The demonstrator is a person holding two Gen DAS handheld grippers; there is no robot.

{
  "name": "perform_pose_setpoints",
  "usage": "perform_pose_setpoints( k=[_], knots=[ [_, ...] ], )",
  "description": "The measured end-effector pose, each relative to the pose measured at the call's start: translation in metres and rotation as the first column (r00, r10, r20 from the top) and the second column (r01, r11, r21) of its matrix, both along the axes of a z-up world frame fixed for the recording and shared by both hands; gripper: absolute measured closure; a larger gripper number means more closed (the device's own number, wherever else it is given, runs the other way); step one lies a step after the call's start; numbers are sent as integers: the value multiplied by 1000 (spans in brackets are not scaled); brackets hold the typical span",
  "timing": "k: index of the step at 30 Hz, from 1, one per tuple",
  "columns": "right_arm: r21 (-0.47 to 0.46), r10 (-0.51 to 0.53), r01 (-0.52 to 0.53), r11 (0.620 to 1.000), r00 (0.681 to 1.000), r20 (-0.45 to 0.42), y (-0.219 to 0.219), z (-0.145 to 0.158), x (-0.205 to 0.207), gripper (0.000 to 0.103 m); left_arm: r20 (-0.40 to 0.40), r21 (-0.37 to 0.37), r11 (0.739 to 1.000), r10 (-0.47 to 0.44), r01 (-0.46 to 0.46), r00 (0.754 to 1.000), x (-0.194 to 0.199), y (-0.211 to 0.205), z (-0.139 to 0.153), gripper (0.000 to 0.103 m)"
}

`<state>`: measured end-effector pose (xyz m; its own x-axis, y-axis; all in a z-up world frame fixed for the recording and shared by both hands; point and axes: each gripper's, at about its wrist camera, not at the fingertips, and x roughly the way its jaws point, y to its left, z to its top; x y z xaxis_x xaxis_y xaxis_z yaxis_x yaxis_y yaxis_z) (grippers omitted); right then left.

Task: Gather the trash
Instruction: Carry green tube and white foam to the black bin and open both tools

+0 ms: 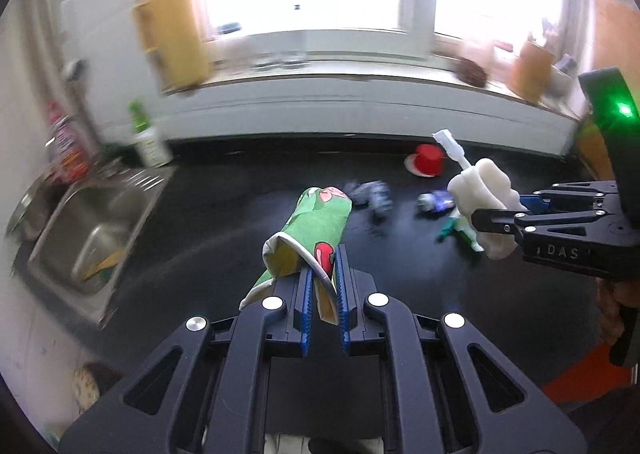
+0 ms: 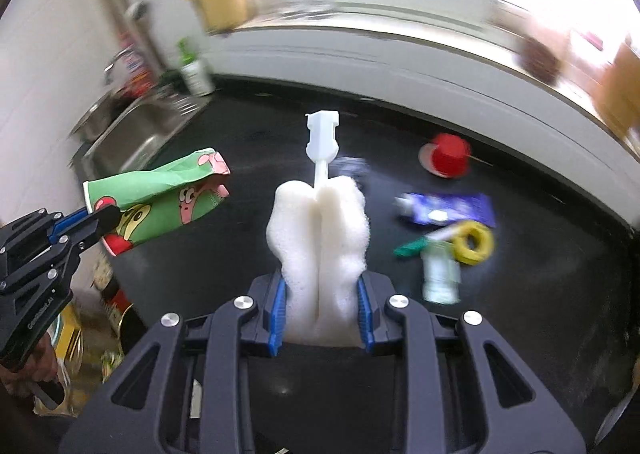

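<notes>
Up close from the left wrist camera, the left gripper has its blue pads nearly together, pinching the rim of a crushed green paper cup printed with cartoon figures; the cup hangs in the air above the black countertop. Off to the right, the right gripper comes in sideways, clamped on a white foam sponge brush whose plastic stem points up toward the window. Down on the counter behind them lie a red cup on its side, a blurred crumpled wrapper, a purple packet and something green and white partly hidden by the sponge. A steel sink sits at the left end.

Over on the right wrist camera, the right gripper is closed about the foam's wide lower part, squeezing it between the pads, stem upright. The left gripper shows at the left edge, holding the green cup by its rim, well above the counter. Lying to the right on the counter are the red cup, the purple packet, a yellow ring, a green-handled piece and a small clear bottle, close together. The sink is beyond the cup.
</notes>
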<state>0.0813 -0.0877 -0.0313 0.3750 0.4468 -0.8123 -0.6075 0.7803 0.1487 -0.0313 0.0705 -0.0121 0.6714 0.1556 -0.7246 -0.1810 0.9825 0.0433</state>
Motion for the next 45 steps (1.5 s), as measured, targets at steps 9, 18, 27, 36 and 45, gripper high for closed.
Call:
perform_pose_setpoints(
  k=[9,18,27,36,45],
  knots=[
    [22,352,-352,936,936,-9,144,7,-68,74,-8,-7,944,329,-329,944,-111,82,3,93],
    [61,690,-688,723,715,-110,278,-14,-188,74,-86,-50,768,634,-639,769,-242,141,-27,93],
    [62,792,-810,584,551,-261,351,-78,-289,74,-207,-117,602,763,-790,612,-339,176,-93,93],
    [10,752,-814,580,531,-390,400,-148,-324,74,-284,-177,591,735,-787,616,-359,199,-164,93],
    [-50,731,-823,565,528,-431,429,-190,-339,73,-324,-217,562,729,-798,602,-363,222,-216,92]
  ],
)
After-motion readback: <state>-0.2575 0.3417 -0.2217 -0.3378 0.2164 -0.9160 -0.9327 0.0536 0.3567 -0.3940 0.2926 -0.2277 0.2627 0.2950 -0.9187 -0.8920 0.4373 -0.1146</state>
